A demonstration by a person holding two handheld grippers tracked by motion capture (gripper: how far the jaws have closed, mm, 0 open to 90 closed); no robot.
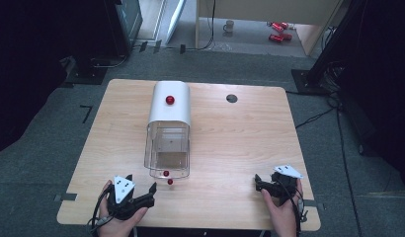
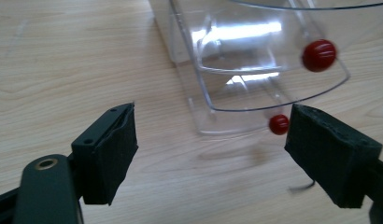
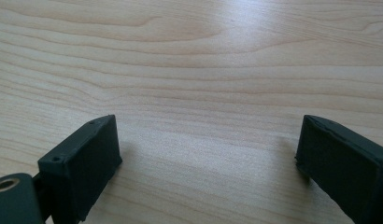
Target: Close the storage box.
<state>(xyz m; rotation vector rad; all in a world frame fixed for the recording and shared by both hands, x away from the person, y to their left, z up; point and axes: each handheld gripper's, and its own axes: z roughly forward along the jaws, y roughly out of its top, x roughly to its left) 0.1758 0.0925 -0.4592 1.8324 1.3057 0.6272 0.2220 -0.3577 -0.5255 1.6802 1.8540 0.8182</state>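
We hold both grippers low at the near edge of the wooden table (image 1: 240,143), forearms entering from below. The left gripper (image 1: 140,190) sits in the left hand (image 1: 119,217) at the near-left, grey plate on top, jaws spread wide and angled forward-right toward the container. In the left gripper view its two black jaws stand well apart with nothing between them; bare wood shows in the gap. The right gripper (image 1: 258,183) rests in the right hand (image 1: 284,210) at the near-right, pointing left across the table, jaws likewise apart and empty over plain wood grain. The clear plastic box (image 1: 167,148) with a white domed cover (image 1: 170,106) stands mid-table, well apart from the right gripper. One red knob (image 1: 169,99) sits on the cover; another red knob (image 2: 319,55) is on the clear front panel, and a smaller red knob (image 2: 279,124) is just below it, near the left gripper's right jaw.
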